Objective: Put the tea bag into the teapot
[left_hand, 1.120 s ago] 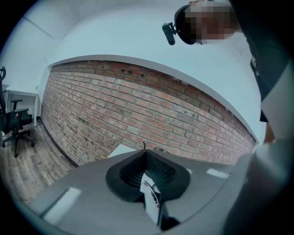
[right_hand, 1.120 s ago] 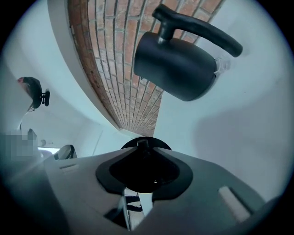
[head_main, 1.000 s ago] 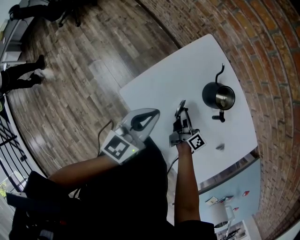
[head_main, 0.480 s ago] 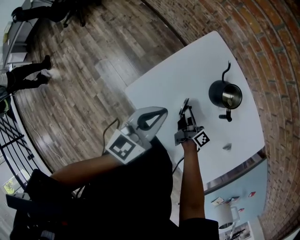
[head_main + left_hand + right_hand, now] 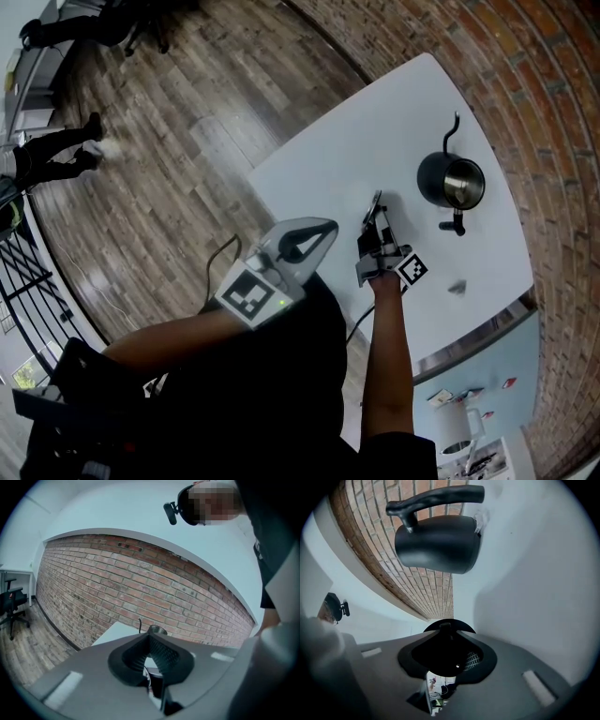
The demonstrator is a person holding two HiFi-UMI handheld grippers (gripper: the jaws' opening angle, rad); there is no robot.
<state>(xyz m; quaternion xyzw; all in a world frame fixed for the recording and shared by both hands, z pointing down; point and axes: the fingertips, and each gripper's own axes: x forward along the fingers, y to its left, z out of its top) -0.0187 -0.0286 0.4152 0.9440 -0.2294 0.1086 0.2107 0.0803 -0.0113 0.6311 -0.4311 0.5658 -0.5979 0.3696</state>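
Observation:
A black teapot [image 5: 450,183] stands open-topped on the white table [image 5: 337,155], its thin spout toward the brick wall. The right gripper view shows the teapot [image 5: 436,543] sideways, filling the upper part. My right gripper [image 5: 378,202] hovers over the table left of the pot, shut on the round black teapot lid [image 5: 449,626], whose knob sits between the tips. A small grey tea bag [image 5: 457,289] lies on the table near its front edge, right of that hand. My left gripper [image 5: 298,242] is held up beside the table's left edge, shut and empty; the teapot [image 5: 157,630] peeks over its tips.
A brick wall [image 5: 534,103] runs along the table's far side. Wooden floor [image 5: 169,159] lies to the left, with a person's legs [image 5: 47,155] far off. A cable [image 5: 220,258] hangs below the left gripper.
The right gripper has rolled a little about its own line, lid still in its jaws, and its marker cube has turned. The left gripper has stayed where it was.

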